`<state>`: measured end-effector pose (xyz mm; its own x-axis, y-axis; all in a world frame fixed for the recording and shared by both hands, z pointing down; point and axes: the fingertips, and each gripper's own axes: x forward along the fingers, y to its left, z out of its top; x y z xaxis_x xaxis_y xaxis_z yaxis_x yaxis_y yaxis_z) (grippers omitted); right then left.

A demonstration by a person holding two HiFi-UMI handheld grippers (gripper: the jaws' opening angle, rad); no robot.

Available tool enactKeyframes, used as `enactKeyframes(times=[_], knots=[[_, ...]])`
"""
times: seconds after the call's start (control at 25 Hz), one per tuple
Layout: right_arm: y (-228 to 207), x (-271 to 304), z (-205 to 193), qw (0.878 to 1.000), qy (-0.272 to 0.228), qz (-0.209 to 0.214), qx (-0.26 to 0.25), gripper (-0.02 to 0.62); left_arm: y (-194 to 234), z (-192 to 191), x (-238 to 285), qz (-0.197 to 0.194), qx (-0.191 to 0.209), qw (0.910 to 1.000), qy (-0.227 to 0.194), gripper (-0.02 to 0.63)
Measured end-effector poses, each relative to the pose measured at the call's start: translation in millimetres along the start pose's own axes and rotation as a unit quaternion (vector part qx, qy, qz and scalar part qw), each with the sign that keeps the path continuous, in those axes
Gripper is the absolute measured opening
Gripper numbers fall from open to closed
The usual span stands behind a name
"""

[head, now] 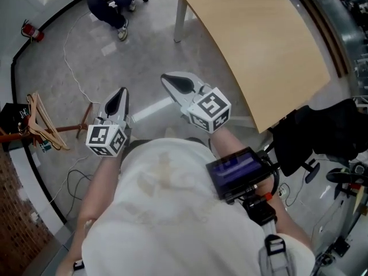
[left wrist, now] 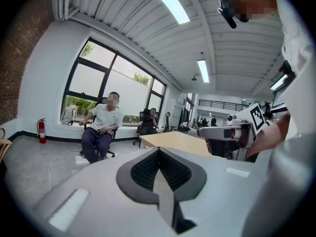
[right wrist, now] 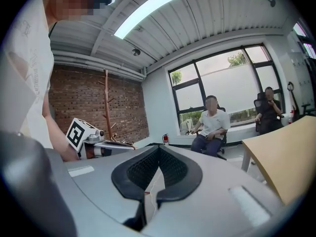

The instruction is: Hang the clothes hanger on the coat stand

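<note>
Several wooden clothes hangers hang in a bunch on the wooden coat stand at the far left of the head view. In the right gripper view the stand rises in front of the brick wall. My left gripper is held over the floor, to the right of the stand and apart from it. It is shut and empty, its pads pressed together. My right gripper hovers beside it, nearer the table, also shut with nothing between its pads. Neither gripper touches a hanger.
A light wooden table fills the upper right. A person sits on an office chair at the far side. A cable runs across the grey floor and a fire extinguisher stands by the wall. Dark chairs and gear crowd the right.
</note>
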<state>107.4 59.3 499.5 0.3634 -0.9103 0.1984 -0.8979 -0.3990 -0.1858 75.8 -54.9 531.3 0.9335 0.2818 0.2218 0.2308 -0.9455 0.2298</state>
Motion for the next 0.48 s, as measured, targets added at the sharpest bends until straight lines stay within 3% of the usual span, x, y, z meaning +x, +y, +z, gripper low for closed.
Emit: enactKeyframes(times=[0.16,0.48], knots=[[11,-64,-20,1.0,0.002,-0.028,0.013,0.014,-57,-27,-11,-0.037,0.003,0.999,0.025,0.002],[-4,-70,-2,0.999,-0.029,-0.018,0.032,0.014,-71,-7,-2,-0.029,0.031,0.9986,0.032,0.002]])
